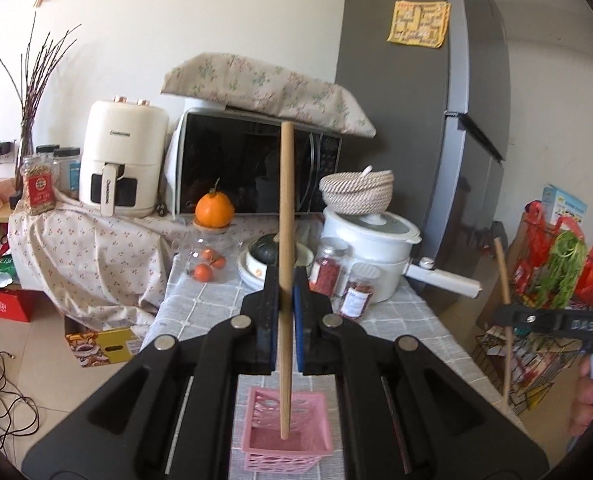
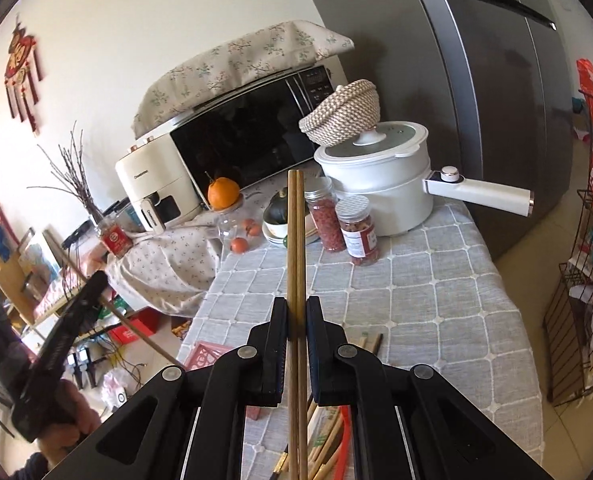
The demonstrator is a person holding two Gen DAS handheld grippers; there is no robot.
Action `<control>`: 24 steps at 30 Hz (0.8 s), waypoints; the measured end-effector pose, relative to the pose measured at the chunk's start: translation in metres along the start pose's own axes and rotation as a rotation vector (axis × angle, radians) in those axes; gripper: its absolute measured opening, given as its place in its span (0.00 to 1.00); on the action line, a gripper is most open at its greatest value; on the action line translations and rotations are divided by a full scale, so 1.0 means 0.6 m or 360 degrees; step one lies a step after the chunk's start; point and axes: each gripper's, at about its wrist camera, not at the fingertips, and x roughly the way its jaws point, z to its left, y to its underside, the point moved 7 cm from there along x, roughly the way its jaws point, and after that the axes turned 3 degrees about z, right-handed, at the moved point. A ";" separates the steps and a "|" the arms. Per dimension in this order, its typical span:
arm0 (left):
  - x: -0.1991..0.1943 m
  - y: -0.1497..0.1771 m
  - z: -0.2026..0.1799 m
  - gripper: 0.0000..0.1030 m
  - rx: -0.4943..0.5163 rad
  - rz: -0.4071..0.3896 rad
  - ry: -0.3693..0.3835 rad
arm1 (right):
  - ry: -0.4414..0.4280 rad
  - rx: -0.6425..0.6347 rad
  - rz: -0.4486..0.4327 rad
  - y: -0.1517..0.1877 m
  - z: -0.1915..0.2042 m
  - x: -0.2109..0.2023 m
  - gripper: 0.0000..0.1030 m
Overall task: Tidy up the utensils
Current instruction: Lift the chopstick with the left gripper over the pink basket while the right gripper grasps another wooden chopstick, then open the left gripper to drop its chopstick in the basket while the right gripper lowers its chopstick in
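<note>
Pink slotted plastic basket (image 1: 287,432) sat nearest on the grey checked worktop (image 2: 416,280), the lower end of a pale wooden stick (image 1: 284,240) inside it, pinched upright in the left gripper (image 1: 285,280) jaws. The right gripper (image 2: 296,312) jaws clamped two brown wooden chopsticks (image 2: 296,240); farther off stood a white lidded pot (image 2: 376,184).

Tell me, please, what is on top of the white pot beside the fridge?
A woven basket sits upturned on the white pot, leaning on the lid beside its white knob. Whatever lies under the basket, and inside the closed pot, is hidden.
</note>
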 end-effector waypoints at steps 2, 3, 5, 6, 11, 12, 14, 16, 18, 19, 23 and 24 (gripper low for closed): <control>0.012 0.011 0.010 0.07 -0.0035 0.0045 -0.0017 | 0.0003 -0.0012 -0.0004 0.002 0.003 0.003 0.09; 0.020 0.016 0.015 0.07 -0.0051 0.0073 -0.0021 | -0.0004 -0.0014 0.0004 0.005 0.005 0.007 0.09; 0.030 0.024 0.019 0.07 -0.0071 0.0114 -0.0025 | -0.0008 -0.0019 0.0011 0.007 0.009 0.010 0.09; 0.036 0.028 0.023 0.07 -0.0078 0.0138 -0.0029 | -0.0013 -0.0026 0.0014 0.008 0.011 0.012 0.09; 0.054 0.047 0.029 0.07 -0.0112 0.0243 -0.0013 | -0.0035 -0.0055 0.0015 0.013 0.025 0.017 0.09; 0.056 0.048 0.028 0.07 -0.0115 0.0259 -0.0007 | -0.0039 -0.0057 0.0015 0.014 0.027 0.018 0.09; 0.059 0.051 0.027 0.08 -0.0117 0.0286 0.0016 | -0.0047 -0.0059 0.0013 0.015 0.031 0.020 0.09; 0.058 0.052 0.023 0.11 -0.0100 0.0313 -0.0015 | -0.0059 -0.0060 0.0004 0.016 0.036 0.021 0.09; 0.058 0.052 0.021 0.23 -0.0078 0.0348 -0.0055 | -0.0074 -0.0072 -0.0007 0.016 0.042 0.021 0.09; 0.055 0.050 0.019 0.26 -0.0074 0.0366 -0.0064 | -0.0089 -0.0085 -0.0016 0.017 0.046 0.021 0.09; 0.034 0.041 0.022 0.43 -0.0087 0.0414 -0.0065 | -0.0130 -0.0123 -0.0058 0.016 0.068 0.018 0.09; 0.029 0.039 0.027 0.47 -0.0093 0.0426 -0.0071 | -0.0145 -0.0124 -0.0070 0.014 0.074 0.016 0.09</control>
